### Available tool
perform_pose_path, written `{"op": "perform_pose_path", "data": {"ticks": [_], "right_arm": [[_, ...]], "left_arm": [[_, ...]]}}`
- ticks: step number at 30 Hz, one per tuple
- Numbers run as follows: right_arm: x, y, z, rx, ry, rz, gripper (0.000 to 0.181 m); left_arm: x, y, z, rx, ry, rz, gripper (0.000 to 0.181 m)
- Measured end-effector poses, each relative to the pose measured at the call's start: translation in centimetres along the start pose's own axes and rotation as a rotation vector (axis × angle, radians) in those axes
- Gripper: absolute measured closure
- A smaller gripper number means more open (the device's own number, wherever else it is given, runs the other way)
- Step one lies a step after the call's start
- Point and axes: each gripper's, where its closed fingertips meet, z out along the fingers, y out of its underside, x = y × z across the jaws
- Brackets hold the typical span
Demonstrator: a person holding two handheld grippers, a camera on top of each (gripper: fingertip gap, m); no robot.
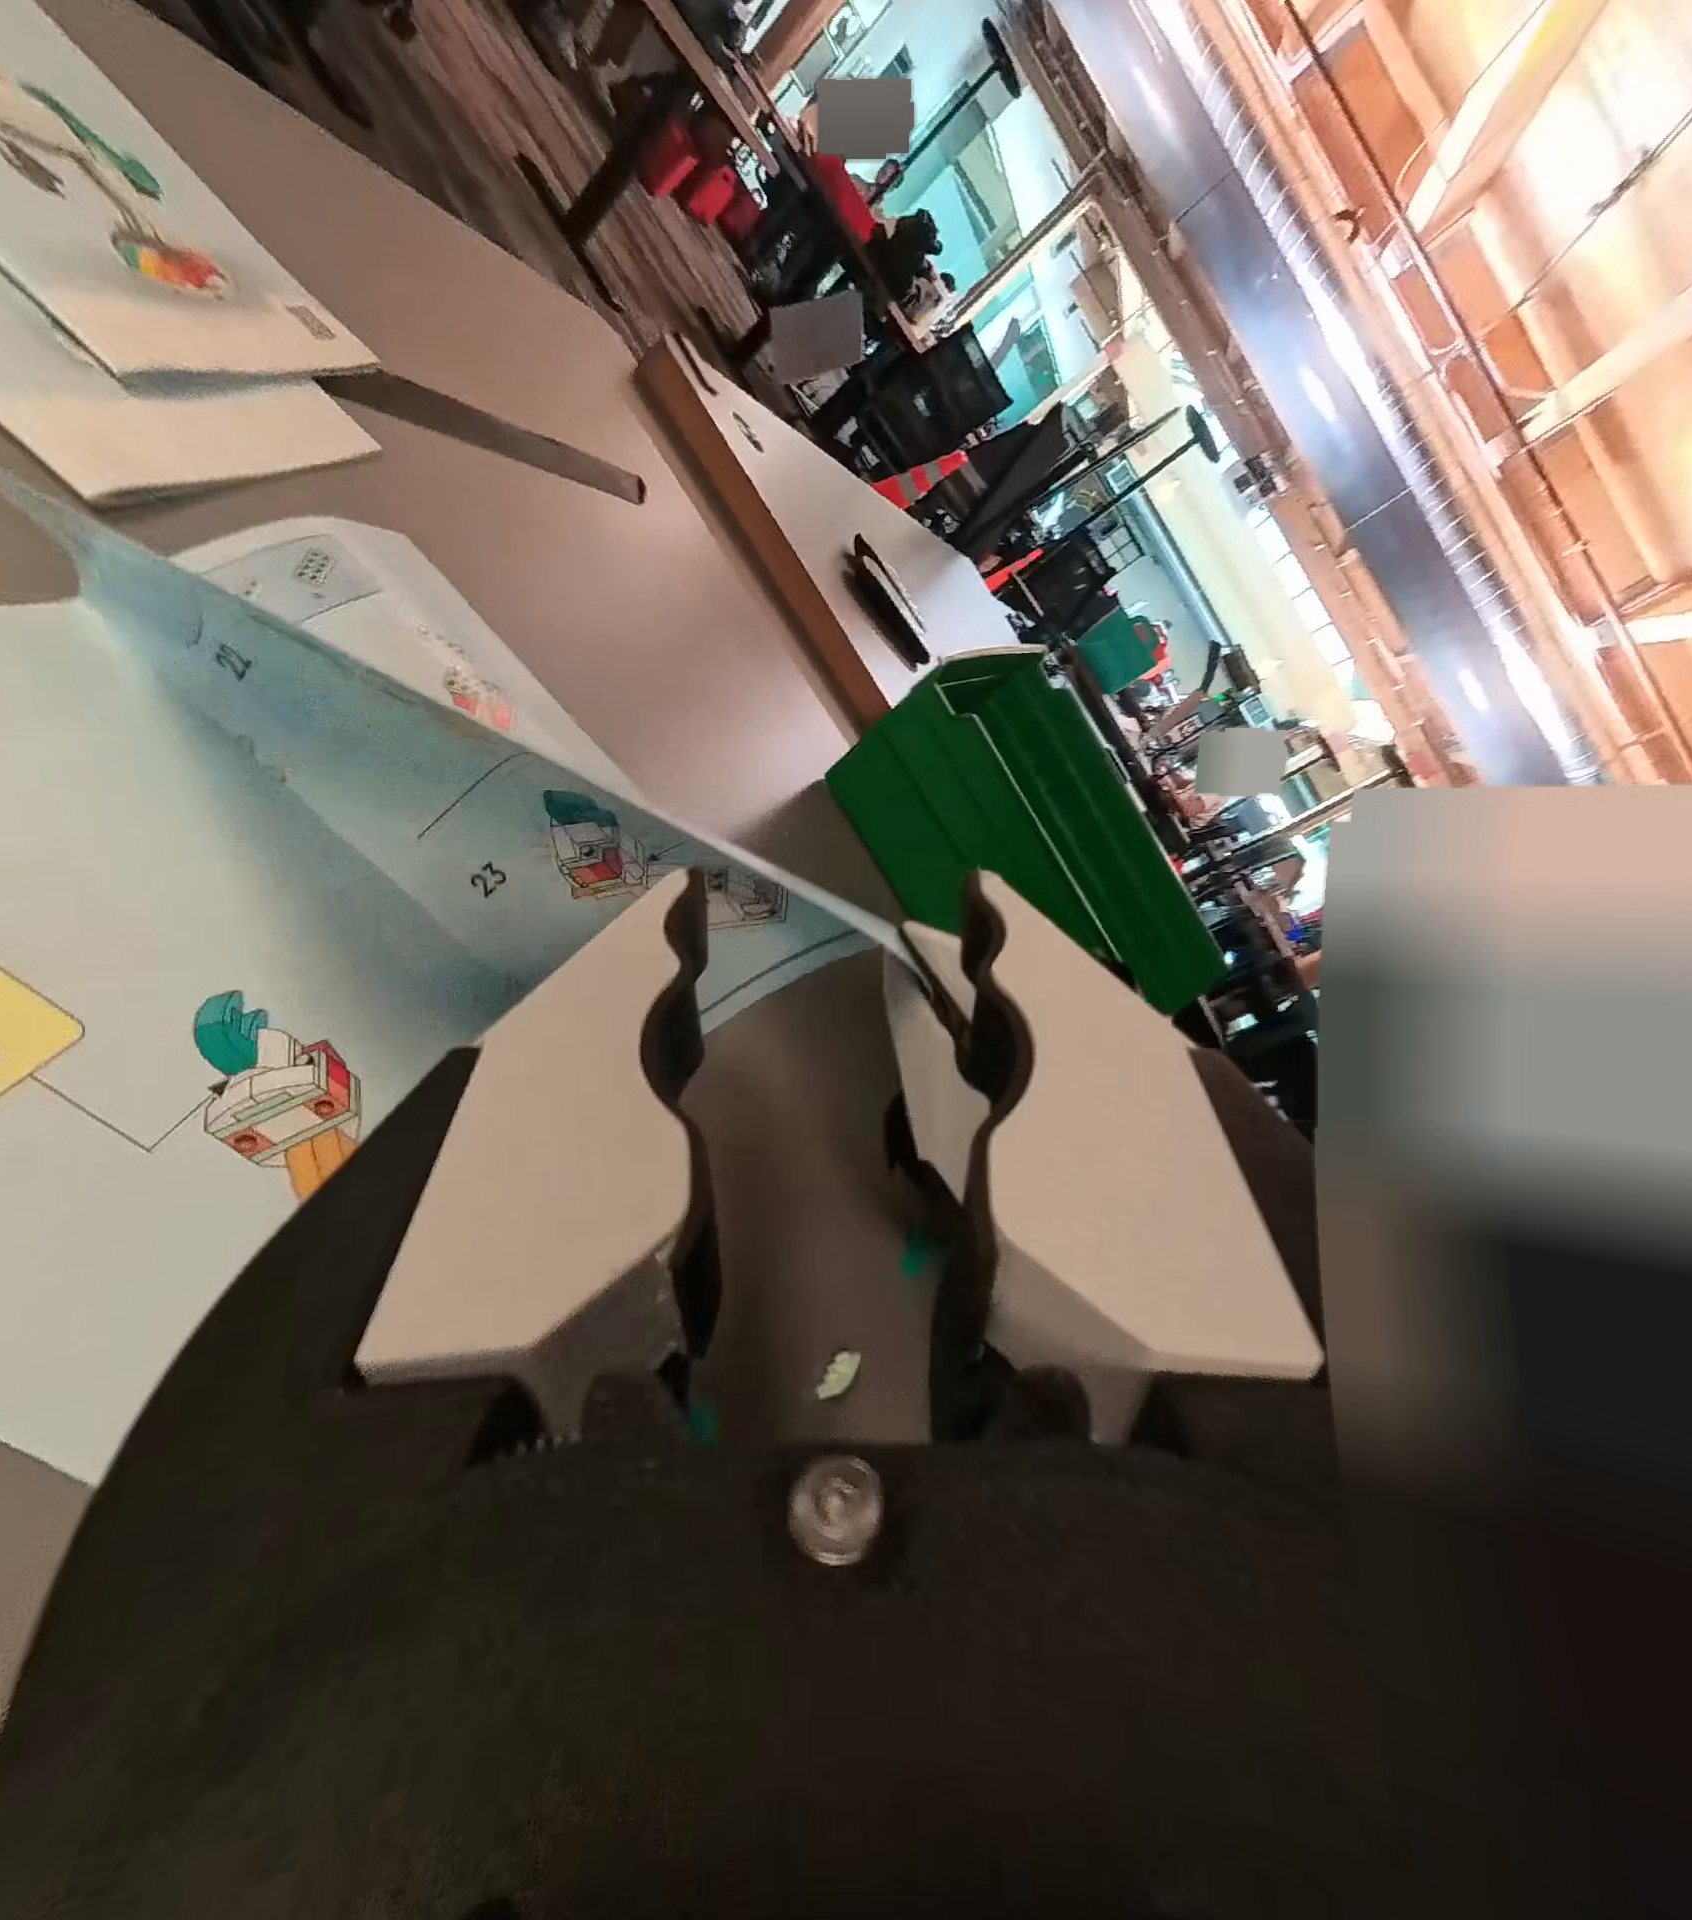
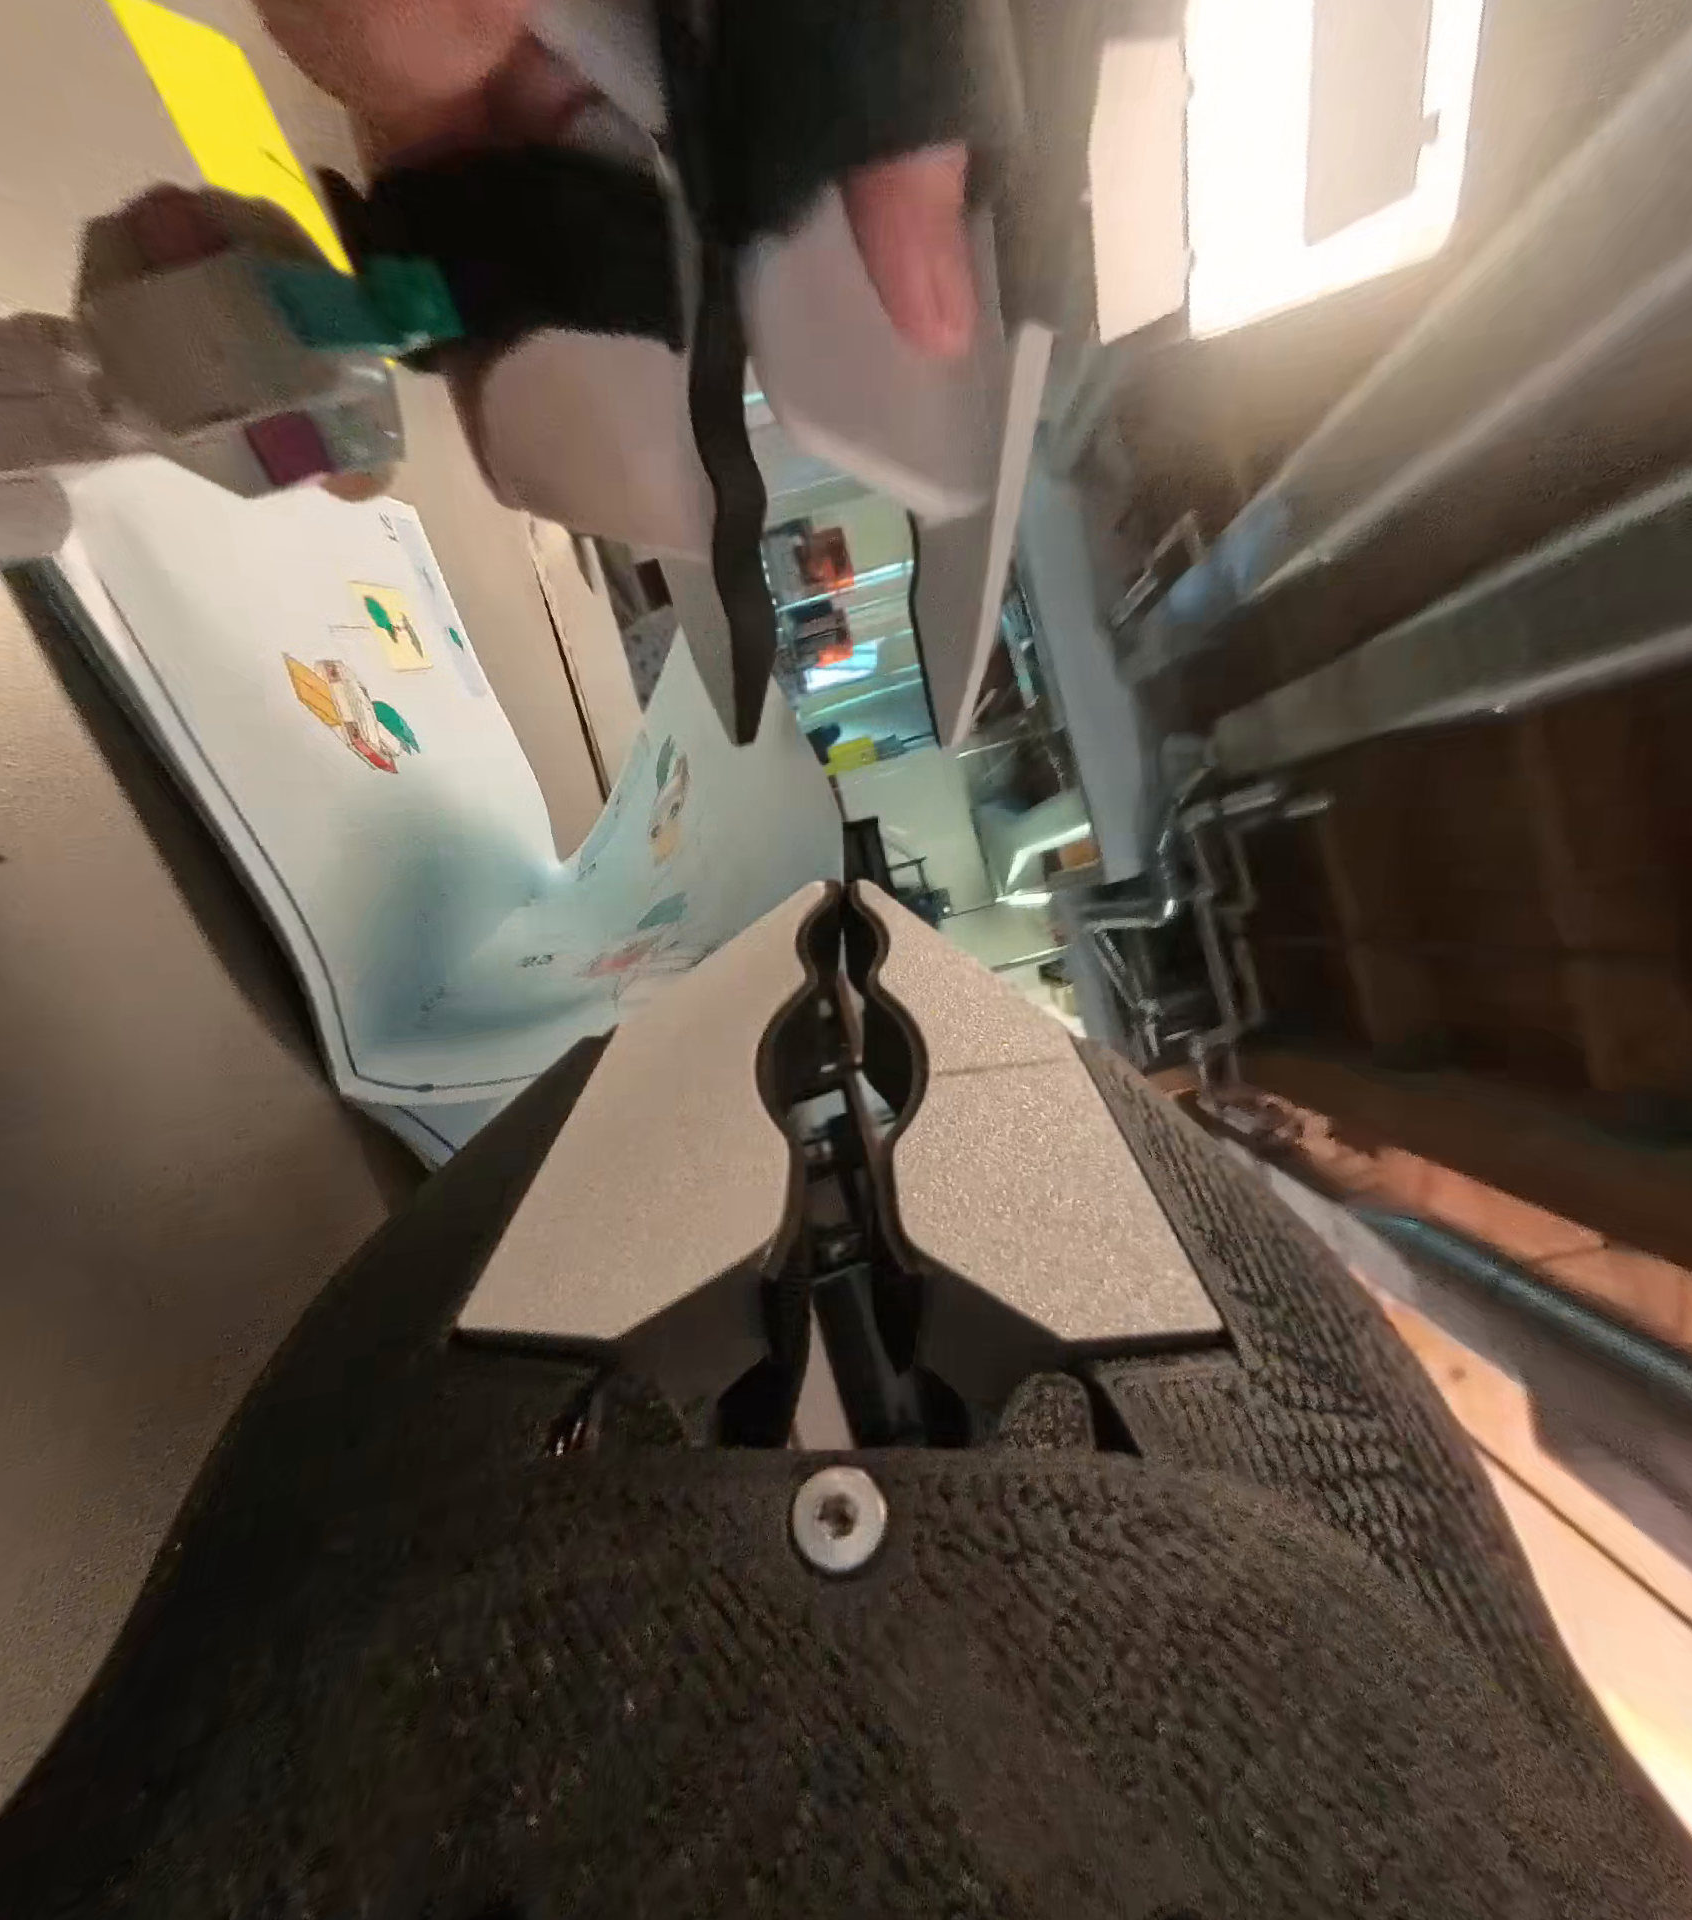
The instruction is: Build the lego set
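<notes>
lifting a page of the instruction booklet (image 1: 146,831) across open left tongs (image 1: 831,914); right tongs (image 2: 844,891) pinched closed, empty.

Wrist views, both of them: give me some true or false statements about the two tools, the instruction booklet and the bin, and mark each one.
1. The left tool has its fingers apart. True.
2. The right tool is wide open. False: its fingertips meet, with nothing seen between them.
3. The instruction booklet lies open on the table, one page curling up off it. True.
4. The bin beyond the left tool is red. False: it is green.
</notes>
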Motion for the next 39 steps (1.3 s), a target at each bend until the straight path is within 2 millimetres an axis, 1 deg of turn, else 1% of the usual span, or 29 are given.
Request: {"op": "perform_pose_path", "data": {"ticks": [2,7,10,11,13,14,16,19,20,22,24,26,27,31,33,36,39], "right_arm": [[0.0,-0.4,0.0,0.011,0.008,-0.029,0.181],[-0.1,-0.5,0.0,0.021,0.014,-0.062,0.181],[-0.2,-0.7,0.0,0.027,0.015,-0.076,0.181],[-0.2,-0.8,0.0,0.029,0.013,-0.075,0.181],[-0.3,-0.9,0.0,0.035,0.012,-0.069,0.181],[-0.2,-1.1,-0.1,0.05,0.013,-0.049,0.181],[-0.3,-1.3,-0.1,0.069,-0.026,0.061,0.178],[-0.5,-0.7,0.1,0.062,-0.117,0.314,0.16],[-0.5,-0.4,0.2,0.057,-0.149,0.401,0.157],[-0.4,0.2,0.3,0.044,-0.186,0.559,0.159],[0.2,0.8,0.3,0.044,-0.182,0.663,0.168],[0.6,1.0,0.2,0.051,-0.176,0.724,0.18],[0.8,1.1,0.2,0.052,-0.174,0.749,0.181],[1.0,1.6,0.3,0.046,-0.17,0.836,0.181],[1.2,1.8,0.3,0.045,-0.163,0.878,0.181],[1.4,2.1,0.4,0.035,-0.144,0.902,0.181],[1.5,2.3,0.4,0.022,-0.126,0.892,0.181]], "left_arm": [[-0.1,0.1,-0.1,-0.005,0.007,-0.019,0.14],[-0.1,-0.1,-0.2,-0.013,0.027,-0.015,0.167],[-0.3,0.0,-0.1,-0.026,0.023,-0.013,0.172],[-0.4,0.0,-0.1,-0.027,0.022,-0.011,0.179],[-0.4,0.0,0.0,-0.025,0.019,0.003,0.181],[-0.3,0.0,0.0,-0.02,0.024,0.014,0.181],[-0.2,-0.3,0.1,-0.006,0.023,0.032,0.181],[0.1,-0.5,0.4,0.002,0.04,0.041,0.181],[0.2,-0.6,0.6,0.003,0.052,0.039,0.181],[0.7,-0.5,0.9,0.002,0.086,0.031,0.181],[1.1,-0.4,1.2,-0.005,0.116,0.027,0.181],[1.4,-0.3,1.5,-0.008,0.137,0.029,0.181],[1.6,-0.3,1.6,-0.012,0.144,0.027,0.18],[2.6,-0.5,1.7,-0.004,0.172,0.051,0.177],[2.6,-0.3,1.8,-0.013,0.154,0.072,0.174],[2.7,0.3,2.1,-0.042,0.134,0.096,0.164],[3.3,0.8,2.5,-0.05,0.141,0.114,0.153]]}}
